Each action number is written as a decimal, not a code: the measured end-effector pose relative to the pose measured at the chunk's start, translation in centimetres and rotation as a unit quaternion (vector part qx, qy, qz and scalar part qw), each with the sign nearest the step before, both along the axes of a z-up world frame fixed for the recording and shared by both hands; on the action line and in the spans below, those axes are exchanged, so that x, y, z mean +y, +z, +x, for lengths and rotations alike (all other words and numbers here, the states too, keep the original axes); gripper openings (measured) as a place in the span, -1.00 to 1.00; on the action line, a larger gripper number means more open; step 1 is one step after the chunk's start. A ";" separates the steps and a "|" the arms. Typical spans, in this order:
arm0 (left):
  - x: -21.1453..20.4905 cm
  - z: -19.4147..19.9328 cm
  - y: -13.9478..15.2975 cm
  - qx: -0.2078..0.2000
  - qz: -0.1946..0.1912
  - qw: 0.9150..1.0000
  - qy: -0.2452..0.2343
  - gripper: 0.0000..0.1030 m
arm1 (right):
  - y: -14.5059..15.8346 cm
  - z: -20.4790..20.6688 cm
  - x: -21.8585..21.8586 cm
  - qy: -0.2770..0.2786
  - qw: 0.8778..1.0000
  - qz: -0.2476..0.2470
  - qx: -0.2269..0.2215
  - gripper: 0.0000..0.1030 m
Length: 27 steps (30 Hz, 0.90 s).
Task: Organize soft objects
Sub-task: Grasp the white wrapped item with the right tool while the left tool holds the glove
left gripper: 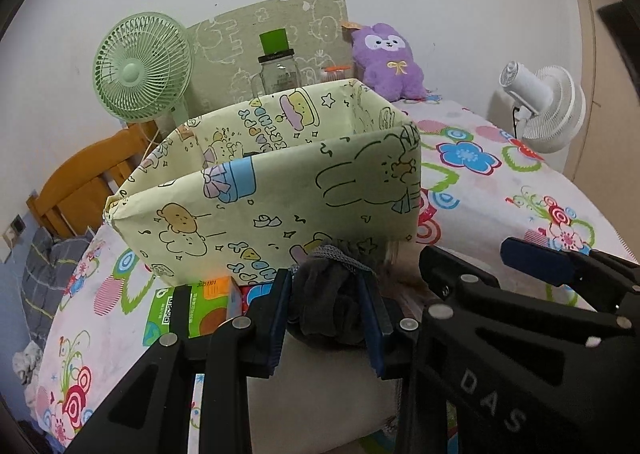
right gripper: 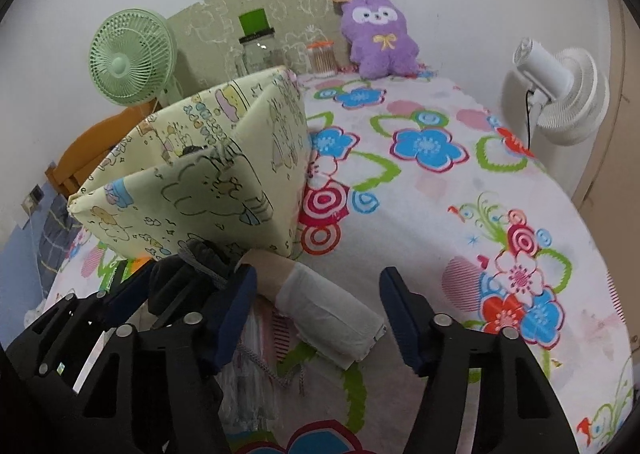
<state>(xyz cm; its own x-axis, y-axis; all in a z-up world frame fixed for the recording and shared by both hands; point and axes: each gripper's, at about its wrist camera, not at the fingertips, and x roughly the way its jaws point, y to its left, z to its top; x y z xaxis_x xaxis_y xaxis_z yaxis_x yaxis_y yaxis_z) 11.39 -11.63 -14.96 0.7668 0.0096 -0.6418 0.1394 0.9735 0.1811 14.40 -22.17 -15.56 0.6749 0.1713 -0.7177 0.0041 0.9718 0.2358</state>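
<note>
1. Box [left gripper: 280,190] fills centre frame on the bench [right gripper: 440,214].
2. White roll [right gripper: 332,314] lies between the spread right tongs [right gripper: 320,318], long axis running upper left to lower right.
3. Left tongs [left gripper: 326,310] pinch a grey sock [left gripper: 326,294] below the box.

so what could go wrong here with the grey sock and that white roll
1. The left gripper pinches only part of the grey sock, so it could slip free before it clears the wall of the yellow box.
2. The right gripper straddles the white roll off-centre, near the left gripper; closing could nudge it or bump that gripper.
</note>
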 end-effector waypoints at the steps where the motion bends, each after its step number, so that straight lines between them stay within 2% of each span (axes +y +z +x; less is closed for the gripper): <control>1: 0.0 0.0 0.0 0.000 0.002 1.000 0.000 -0.35 | -0.2 0.1 -0.1 -0.002 1.000 0.005 0.005 0.21; 6: 0.1 -0.1 -0.2 0.005 -0.003 1.000 -0.003 -0.35 | -0.4 0.0 0.0 -0.001 1.000 0.011 0.019 -0.09; 8: 0.2 -0.1 -0.2 0.010 -0.010 1.000 -0.007 -0.35 | -0.4 -0.2 0.2 0.006 1.000 0.008 0.024 -0.35; 19: 0.6 -0.6 -0.2 0.024 -0.031 0.999 -0.019 -0.34 | -0.2 -0.9 0.6 0.012 0.999 0.022 0.031 -0.58; 27: 1.0 -1.2 0.3 0.024 -0.040 0.999 -0.021 -0.35 | 0.5 -1.7 1.0 0.009 1.000 0.014 0.021 -0.65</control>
